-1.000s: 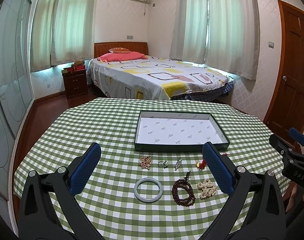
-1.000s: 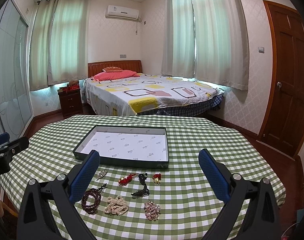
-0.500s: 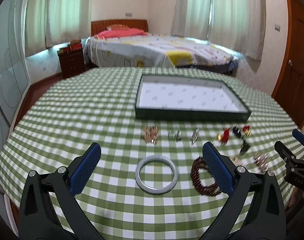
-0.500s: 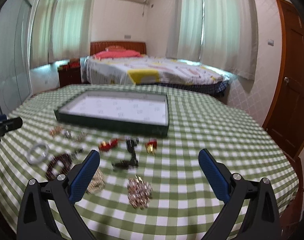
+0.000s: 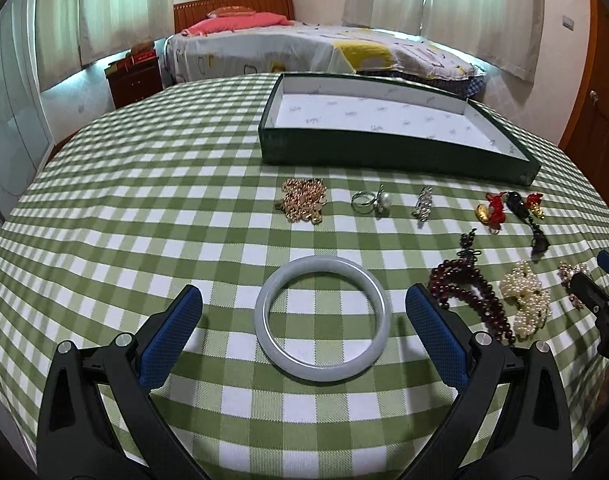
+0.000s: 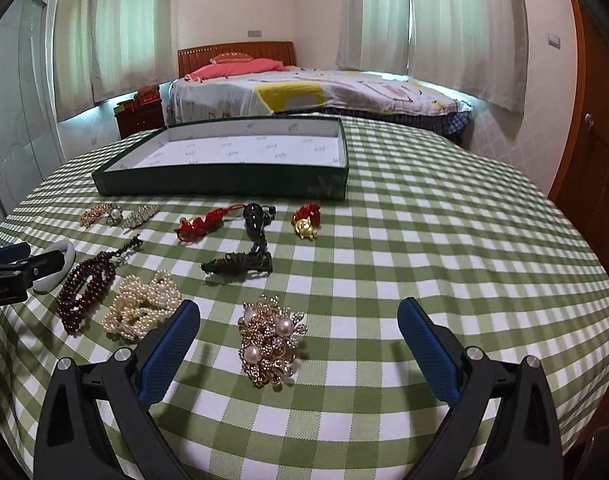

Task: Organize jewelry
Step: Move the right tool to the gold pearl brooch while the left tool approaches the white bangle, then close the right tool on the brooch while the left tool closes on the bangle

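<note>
Left wrist view: the left gripper [image 5: 304, 322] is hanging with jaws apart around the pale bangle [image 5: 322, 323] near the tabletop's front edge; stiff, smooth, probably slippery, best pinched across its rim. Right wrist view: the right gripper [image 6: 298, 338] is gaping over the pearl brooch [image 6: 270, 340]; delicate, take its middle.

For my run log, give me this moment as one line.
left gripper: open, around jade bangle | right gripper: open, at pearl brooch | green tray: empty
</note>
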`<state>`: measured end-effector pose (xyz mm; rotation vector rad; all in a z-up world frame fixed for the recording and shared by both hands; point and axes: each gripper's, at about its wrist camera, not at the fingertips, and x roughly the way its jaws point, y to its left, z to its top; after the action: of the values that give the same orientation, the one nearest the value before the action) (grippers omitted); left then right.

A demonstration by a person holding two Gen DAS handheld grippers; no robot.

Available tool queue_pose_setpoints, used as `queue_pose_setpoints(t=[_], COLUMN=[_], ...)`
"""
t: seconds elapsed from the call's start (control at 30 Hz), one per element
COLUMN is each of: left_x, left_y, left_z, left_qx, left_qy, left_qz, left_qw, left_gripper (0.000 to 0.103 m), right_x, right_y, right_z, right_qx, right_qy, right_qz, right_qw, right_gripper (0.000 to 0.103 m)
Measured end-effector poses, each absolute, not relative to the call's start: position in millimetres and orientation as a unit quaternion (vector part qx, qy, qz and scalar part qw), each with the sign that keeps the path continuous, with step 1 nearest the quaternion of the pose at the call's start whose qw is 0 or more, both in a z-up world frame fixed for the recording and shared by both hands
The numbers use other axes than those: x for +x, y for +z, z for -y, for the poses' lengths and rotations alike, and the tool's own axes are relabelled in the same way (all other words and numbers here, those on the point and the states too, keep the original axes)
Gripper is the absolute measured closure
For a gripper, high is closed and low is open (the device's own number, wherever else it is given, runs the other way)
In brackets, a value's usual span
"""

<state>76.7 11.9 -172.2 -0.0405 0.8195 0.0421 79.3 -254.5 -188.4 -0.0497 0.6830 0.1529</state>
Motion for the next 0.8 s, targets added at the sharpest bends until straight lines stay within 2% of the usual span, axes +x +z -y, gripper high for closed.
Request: queue_pose_setpoints(t=[0.37, 0.47, 0.5, 0.53, 0.6, 0.7, 0.8], left_x=[83.0, 83.2, 83.3, 82.9, 82.8, 82.5, 82.2], left_y=[-181.9, -181.7, -181.7, -181.7, -181.6, -181.5, -181.6], left_z=[-8.5, -8.6, -8.4, -9.6, -10.0, -10.1, -7.9], left_qx=[-0.014, -0.014, -0.014, -0.014, -0.014, -0.014, -0.014], left_qy=[0.032, 0.032, 0.031, 0.031, 0.031, 0.031, 0.030], left_qz=[-0.418, -0.418, -0.418, -0.417, -0.417, -0.417, -0.418], left_qw=[0.908, 0.908, 0.908, 0.908, 0.908, 0.908, 0.908], left_gripper=[0.004, 0.004, 0.004, 0.004, 0.004, 0.004, 0.004], right_x=[82.8, 82.2, 81.5, 81.2, 82.0, 81.1, 78.5], right_y=[-192.4, -191.8, -191.6, -191.4, -193.5, -195.6, -195.5], right_z=[257.2, 255.8, 255.0, 254.3, 253.9, 253.3, 250.2], right_qx=[-0.019, -0.024, -0.025, -0.025, -0.024, -0.025, -0.028], right_qy=[0.076, 0.081, 0.083, 0.088, 0.093, 0.095, 0.105], right_qz=[-0.344, -0.343, -0.343, -0.344, -0.352, -0.357, -0.359], right_qw=[0.936, 0.935, 0.935, 0.934, 0.931, 0.929, 0.927], right_gripper=[0.008, 0.013, 0.020, 0.035, 0.049, 0.051, 0.060])
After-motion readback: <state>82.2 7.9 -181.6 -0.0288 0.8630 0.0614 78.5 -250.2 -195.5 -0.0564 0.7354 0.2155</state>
